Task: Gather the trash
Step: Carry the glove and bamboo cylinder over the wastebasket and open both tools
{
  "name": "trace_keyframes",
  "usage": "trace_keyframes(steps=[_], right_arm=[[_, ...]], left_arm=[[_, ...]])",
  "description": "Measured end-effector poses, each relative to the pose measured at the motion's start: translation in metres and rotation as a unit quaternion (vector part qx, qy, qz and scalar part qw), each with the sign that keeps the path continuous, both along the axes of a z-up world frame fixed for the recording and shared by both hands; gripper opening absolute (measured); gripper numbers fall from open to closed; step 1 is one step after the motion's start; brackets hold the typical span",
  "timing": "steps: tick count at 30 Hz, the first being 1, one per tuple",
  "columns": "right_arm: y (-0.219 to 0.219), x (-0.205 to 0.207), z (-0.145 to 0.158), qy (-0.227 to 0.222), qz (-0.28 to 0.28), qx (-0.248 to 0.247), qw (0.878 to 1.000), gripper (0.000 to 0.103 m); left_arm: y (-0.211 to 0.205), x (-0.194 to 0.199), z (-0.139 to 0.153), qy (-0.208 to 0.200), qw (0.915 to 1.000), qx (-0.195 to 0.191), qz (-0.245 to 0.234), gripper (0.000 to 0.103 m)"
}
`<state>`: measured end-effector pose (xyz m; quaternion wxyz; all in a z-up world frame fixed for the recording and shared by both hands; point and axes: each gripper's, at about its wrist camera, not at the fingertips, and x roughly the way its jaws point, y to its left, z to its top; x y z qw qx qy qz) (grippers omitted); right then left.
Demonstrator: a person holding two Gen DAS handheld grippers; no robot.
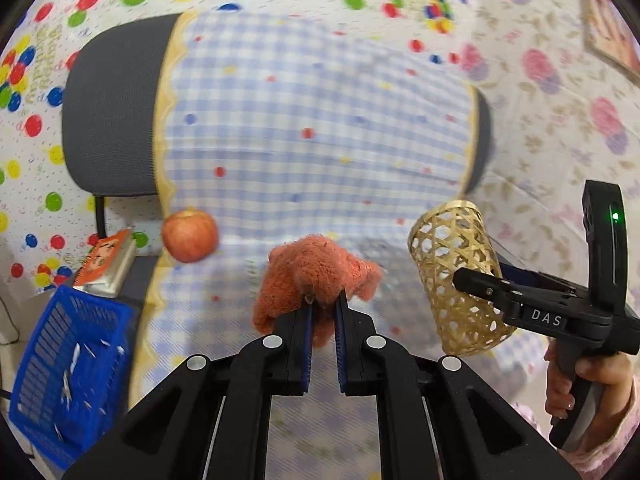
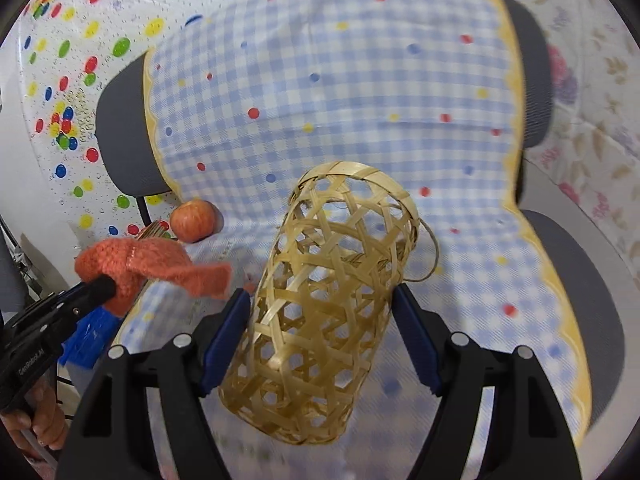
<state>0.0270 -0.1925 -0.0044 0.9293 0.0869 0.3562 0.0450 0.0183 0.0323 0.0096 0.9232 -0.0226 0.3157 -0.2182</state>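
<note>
My left gripper (image 1: 324, 308) is shut on a fuzzy orange knitted cloth (image 1: 312, 268), which bunches up above the fingertips. In the right wrist view the same cloth (image 2: 152, 264) hangs from the left gripper's tip (image 2: 100, 286) at the left. My right gripper (image 2: 320, 300) is shut on a woven bamboo basket (image 2: 320, 300), a tall open-weave cylinder tilted between the blue pads (image 2: 224, 336). Seen from the left wrist, that basket (image 1: 456, 272) hangs just right of the cloth. Both are held above a chair covered by a blue checked cloth (image 1: 320, 120).
A red apple (image 1: 190, 236) lies at the left edge of the checked cloth (image 2: 360, 100). Below it, left of the chair, stand a blue plastic crate (image 1: 68, 368) holding several white scraps and an orange-covered book (image 1: 106, 264). A hand (image 1: 580, 384) grips the right tool's handle.
</note>
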Motion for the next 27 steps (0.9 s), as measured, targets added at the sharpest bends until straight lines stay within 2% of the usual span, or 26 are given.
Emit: trace_keyframes(steps=[8, 13, 21, 27], right_arm=[[-0.036, -0.08, 0.01, -0.025, -0.035, -0.017, 0.999, 0.073], [-0.061, -0.136, 0.015, -0.037, -0.068, -0.03, 0.997, 0.073], [-0.098, -0.227, 0.011, -0.041, -0.141, -0.073, 0.986, 0.073], [-0.123, -0.288, -0.01, -0.018, -0.19, -0.09, 0.977, 0.073]], left_arm=[[-0.052, -0.063, 0.006, -0.014, 0.9977, 0.002, -0.067, 0.01], [-0.085, -0.102, 0.008, -0.021, 0.9931, -0.008, -0.116, 0.01], [-0.136, -0.158, 0.009, -0.025, 0.9791, -0.023, -0.201, 0.01], [-0.17, -0.195, -0.004, -0.02, 0.9682, -0.022, -0.248, 0.01]])
